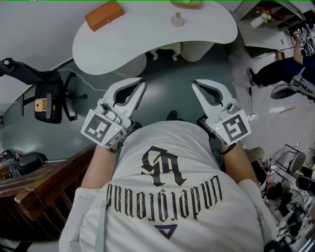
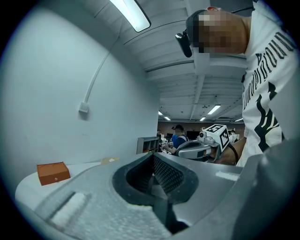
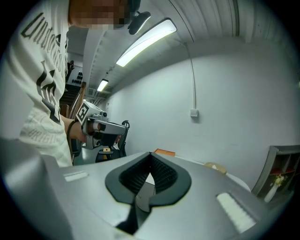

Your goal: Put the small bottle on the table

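Observation:
A small pink bottle [image 1: 177, 19] stands upright on the white curved table [image 1: 147, 39] at the far side of the head view. Both grippers hover close to the person's chest, well short of the table. My left gripper [image 1: 142, 81] is shut with nothing between its jaws, and its tip [image 2: 152, 155] points toward the table. My right gripper [image 1: 194, 82] is likewise shut and empty, its tip [image 3: 151, 154] aimed the same way. Each gripper shows in the other's view: the right gripper [image 2: 206, 144] and the left gripper [image 3: 101, 125].
An orange box [image 1: 104, 15] lies on the table's left part, also seen as the orange box [image 2: 53, 172]. A yellowish item [image 1: 186, 4] sits at the table's far edge. A black office chair [image 1: 47, 98] stands at the left, a wooden railing [image 1: 44, 192] at lower left, and cluttered gear [image 1: 290, 172] at the right.

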Motion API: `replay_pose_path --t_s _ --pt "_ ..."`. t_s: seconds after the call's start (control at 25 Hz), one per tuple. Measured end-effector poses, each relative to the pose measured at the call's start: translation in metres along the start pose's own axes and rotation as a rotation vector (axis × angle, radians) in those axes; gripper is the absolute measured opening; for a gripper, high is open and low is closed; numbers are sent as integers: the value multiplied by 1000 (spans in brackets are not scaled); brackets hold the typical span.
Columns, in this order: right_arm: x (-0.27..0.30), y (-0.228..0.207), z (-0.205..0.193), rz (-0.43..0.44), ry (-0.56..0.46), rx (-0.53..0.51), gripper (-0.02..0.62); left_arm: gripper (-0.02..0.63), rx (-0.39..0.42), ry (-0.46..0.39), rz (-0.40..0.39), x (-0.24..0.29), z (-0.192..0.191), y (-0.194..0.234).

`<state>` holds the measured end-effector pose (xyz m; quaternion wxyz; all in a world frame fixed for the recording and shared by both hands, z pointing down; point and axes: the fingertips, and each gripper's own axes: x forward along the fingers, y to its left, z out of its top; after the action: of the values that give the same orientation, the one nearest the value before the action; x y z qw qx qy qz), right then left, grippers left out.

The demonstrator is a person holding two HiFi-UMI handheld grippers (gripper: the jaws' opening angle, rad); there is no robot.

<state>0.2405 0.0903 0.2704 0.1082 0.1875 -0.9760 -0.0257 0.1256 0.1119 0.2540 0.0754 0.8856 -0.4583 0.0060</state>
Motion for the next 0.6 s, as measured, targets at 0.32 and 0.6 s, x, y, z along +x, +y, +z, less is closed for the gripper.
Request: replay_pose_path --t_s 0.32,0.6 --pt "28 56 10 7 22 -33 2 6 -3 -3 -19 -58 -1 10" --pt "49 90 27 -5 -14 -3 2 6 1 -5 -33 -93 -1 20"
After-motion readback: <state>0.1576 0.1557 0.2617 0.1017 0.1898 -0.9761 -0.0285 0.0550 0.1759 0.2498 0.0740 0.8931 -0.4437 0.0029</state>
